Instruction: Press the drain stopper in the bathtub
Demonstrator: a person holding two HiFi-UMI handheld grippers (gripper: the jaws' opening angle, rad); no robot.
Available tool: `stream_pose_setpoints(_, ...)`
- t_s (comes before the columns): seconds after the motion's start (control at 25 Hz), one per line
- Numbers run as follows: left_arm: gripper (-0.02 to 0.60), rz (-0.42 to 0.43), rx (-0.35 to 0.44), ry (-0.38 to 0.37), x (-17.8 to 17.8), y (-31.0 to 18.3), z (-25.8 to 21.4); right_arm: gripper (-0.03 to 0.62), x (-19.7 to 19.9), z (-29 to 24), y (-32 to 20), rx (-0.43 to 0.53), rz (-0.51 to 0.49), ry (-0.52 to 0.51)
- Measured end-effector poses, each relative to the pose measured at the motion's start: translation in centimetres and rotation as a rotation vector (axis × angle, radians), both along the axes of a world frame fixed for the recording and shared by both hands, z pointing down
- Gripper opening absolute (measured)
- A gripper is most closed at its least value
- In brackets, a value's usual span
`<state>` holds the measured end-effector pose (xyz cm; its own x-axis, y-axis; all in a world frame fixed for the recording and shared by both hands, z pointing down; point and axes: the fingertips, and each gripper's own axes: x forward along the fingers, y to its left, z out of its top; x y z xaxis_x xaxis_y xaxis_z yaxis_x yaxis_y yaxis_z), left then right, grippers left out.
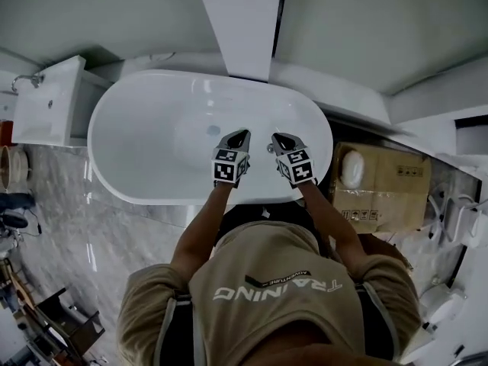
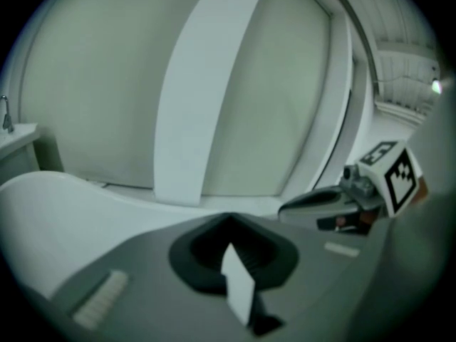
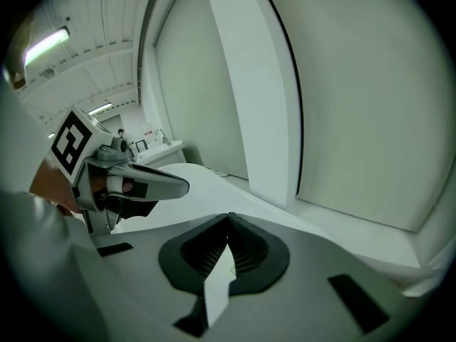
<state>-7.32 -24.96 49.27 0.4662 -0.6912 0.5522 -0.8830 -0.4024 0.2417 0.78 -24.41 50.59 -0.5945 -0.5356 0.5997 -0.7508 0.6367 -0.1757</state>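
Stopper at mid tub floor, untouched. L gripper & R gripper side by side over near rim, jaws together, nothing held. Step: approach. Next: lower L tip onto stopper, push straight down, no sliding off.

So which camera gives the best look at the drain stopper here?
The head view: the drain stopper shows as a small grey disc on the bathtub floor, beyond the left gripper. Both gripper views look over the rim at the wall and miss it.
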Motion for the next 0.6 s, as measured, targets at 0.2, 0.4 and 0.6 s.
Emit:
stream_pose_setpoints(0.2,0.002,0.008,0.053,0.007,0.5,-0.3,-4.2,0.008,-0.5,-5.1,-0.4,0.054,-0.06,-0.033)
stream_pose_setpoints(0.4,0.002,0.037,0.131,-0.017,1.0,-1.6,-9.2,0.009,-0.3,-10.5,-1.3,0.158,-0.072,-0.035)
stream_pose_setpoints(0.6,0.002,0.034,0.221,-0.027,1.3,-3.3,-13.9,0.008,0.2,-16.2,-1.9,0.262,-0.086,-0.088)
